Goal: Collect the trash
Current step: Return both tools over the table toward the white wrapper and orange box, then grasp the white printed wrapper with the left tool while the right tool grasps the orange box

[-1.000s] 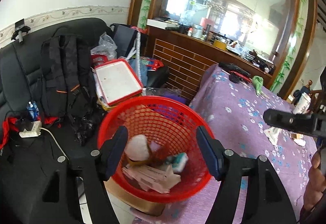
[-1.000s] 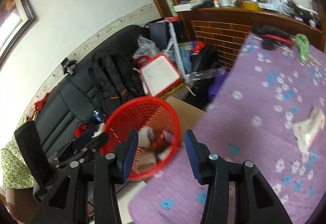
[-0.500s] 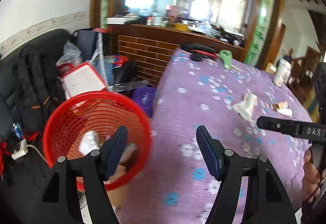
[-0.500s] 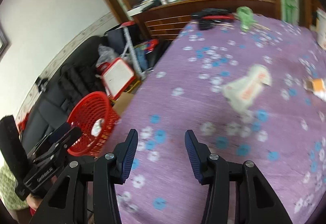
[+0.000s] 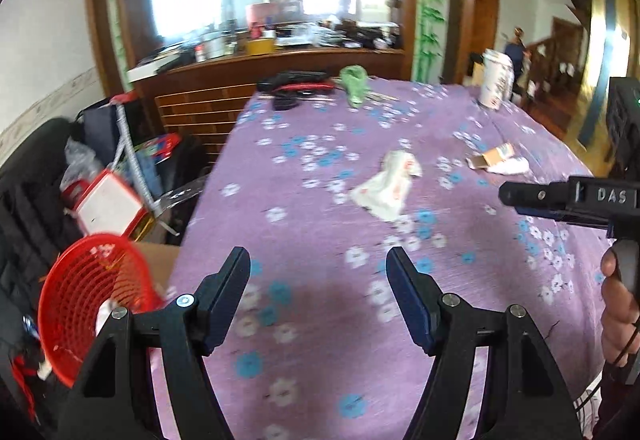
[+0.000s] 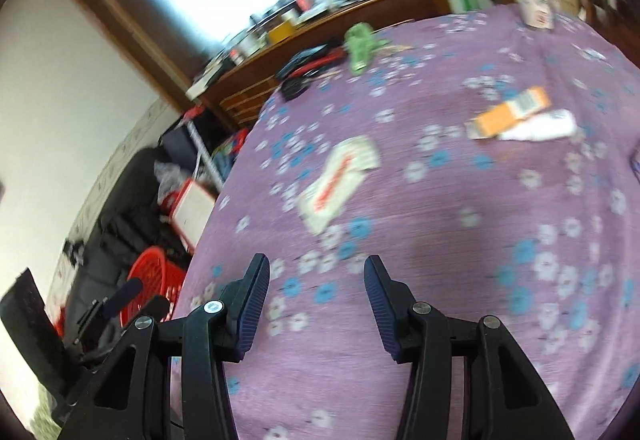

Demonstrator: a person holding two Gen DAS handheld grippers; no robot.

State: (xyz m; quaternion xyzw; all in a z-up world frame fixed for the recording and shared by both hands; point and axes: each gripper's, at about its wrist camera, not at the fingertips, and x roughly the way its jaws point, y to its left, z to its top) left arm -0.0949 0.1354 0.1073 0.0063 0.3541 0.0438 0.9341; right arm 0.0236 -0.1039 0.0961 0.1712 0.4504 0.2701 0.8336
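A crumpled white wrapper with red print [image 5: 387, 186] lies mid-table on the purple flowered cloth [image 5: 320, 320]; it also shows in the right wrist view [image 6: 338, 184]. An orange carton [image 6: 508, 113] and white paper [image 6: 540, 128] lie further right, also in the left wrist view [image 5: 496, 158]. The red mesh basket [image 5: 92, 300] with trash stands off the table's left edge, also in the right wrist view [image 6: 150, 284]. My left gripper [image 5: 318, 262] is open and empty above the near cloth. My right gripper [image 6: 316, 268] is open and empty, short of the wrapper.
A green bag [image 5: 354, 84], black and red items [image 5: 294, 88] and a white cup [image 5: 494, 80] sit at the table's far side. A black sofa with a backpack and clutter [image 5: 40, 200] is left. A wooden cabinet [image 5: 240, 80] stands behind.
Both grippers have swung right from over the red basket to above the table. The basket has slid to the left edge of both views; the wrapper and carton have come into view.
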